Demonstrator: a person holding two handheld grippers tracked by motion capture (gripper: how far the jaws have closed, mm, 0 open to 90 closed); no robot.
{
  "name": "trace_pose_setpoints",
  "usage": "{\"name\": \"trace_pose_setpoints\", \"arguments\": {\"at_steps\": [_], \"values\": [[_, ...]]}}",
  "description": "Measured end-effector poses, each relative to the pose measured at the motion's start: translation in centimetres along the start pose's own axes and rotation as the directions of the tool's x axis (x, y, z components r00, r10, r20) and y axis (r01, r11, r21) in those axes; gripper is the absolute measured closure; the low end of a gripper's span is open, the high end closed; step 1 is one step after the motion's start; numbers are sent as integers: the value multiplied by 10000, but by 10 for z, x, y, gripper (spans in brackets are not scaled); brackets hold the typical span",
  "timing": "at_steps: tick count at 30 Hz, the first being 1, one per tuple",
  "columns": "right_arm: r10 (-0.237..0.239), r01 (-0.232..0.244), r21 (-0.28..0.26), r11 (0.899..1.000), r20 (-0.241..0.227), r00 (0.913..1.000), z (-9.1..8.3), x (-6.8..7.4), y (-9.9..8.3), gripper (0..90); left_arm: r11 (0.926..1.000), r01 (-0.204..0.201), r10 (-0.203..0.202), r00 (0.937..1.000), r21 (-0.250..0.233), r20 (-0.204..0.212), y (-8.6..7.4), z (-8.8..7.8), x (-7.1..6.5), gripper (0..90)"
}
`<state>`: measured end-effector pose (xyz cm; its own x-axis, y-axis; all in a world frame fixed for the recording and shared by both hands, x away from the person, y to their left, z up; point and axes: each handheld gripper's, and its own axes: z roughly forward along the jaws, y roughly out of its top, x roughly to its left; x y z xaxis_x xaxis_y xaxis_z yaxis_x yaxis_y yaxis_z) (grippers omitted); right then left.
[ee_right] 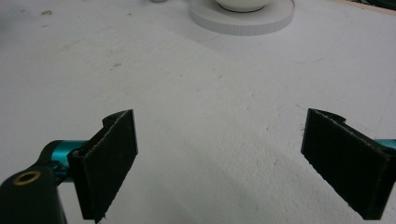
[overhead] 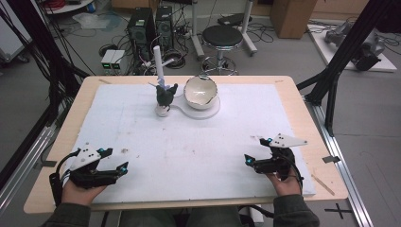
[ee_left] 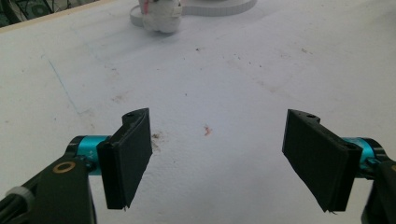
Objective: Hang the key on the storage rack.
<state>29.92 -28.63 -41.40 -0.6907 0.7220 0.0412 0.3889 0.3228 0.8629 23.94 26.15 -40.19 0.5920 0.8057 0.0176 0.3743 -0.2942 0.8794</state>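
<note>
Start position, nothing picked up yet. Left hand-held gripper [overhead: 109, 161] lower left, jaws spread wide, empty. Right hand-held gripper [overhead: 257, 153] lower right, same, released. Bowl [overhead: 200, 92] on white round base [overhead: 209, 112], upper centre of frame, dark figurine [overhead: 166, 95] on post just left. Probably next: long reach forward across white surface [overhead: 189, 151]. Path clear, only figurine crowding bowl's left side.
</note>
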Motion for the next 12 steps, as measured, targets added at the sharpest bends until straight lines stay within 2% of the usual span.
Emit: {"name": "trace_pose_setpoints", "arguments": {"at_steps": [12], "values": [[16, -15, 149, 9999, -44, 10000, 2, 0, -3, 99, 10000, 13, -13, 10000, -39, 7, -6, 1, 0, 238]]}}
